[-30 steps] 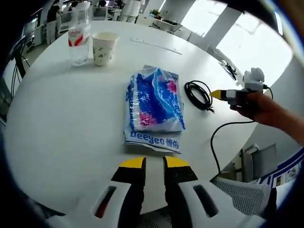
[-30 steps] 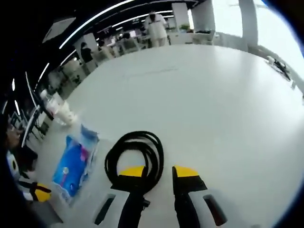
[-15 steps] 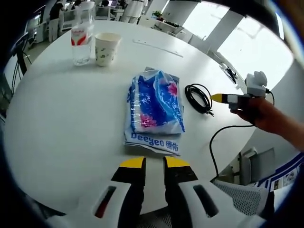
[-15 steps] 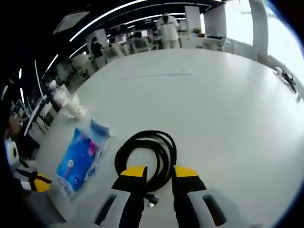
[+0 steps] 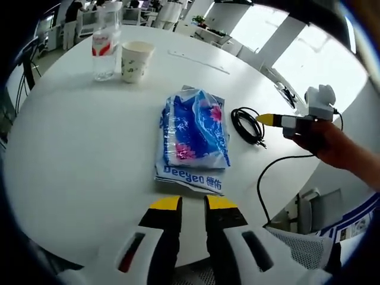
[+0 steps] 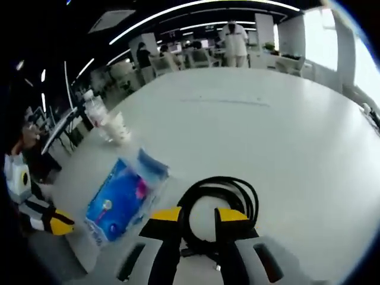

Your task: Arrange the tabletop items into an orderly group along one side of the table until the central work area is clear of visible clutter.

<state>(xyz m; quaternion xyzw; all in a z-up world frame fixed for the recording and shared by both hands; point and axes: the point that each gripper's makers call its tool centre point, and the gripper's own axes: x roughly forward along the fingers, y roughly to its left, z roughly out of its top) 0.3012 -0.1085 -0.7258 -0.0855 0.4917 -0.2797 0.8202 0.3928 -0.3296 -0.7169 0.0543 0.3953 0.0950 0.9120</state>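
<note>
A blue plastic tissue pack [image 5: 193,133] lies mid-table, just ahead of my left gripper [image 5: 193,205], whose jaws stand a little apart over bare table. Right of the pack sits a coiled black cable [image 5: 246,123]. In the left gripper view, my right gripper [image 5: 267,119] comes in from the right with its yellow tip at the coil. In the right gripper view, my right gripper [image 6: 198,215] is open, with the near arc of the cable [image 6: 228,193] between its jaws. The pack [image 6: 122,196] is to its left. A water bottle [image 5: 105,44] and a paper cup [image 5: 135,59] stand together at the far edge.
The round white table [image 5: 77,154] drops off near my left gripper and at the right. A thin black lead [image 5: 261,184] trails from the right gripper off the edge. A mesh chair [image 5: 303,237] stands below it. People and desks are behind the table [image 6: 237,41].
My right gripper has pushed forward over the coil, so the cable's near arc now sits between its jaws. The left gripper has stayed still.
</note>
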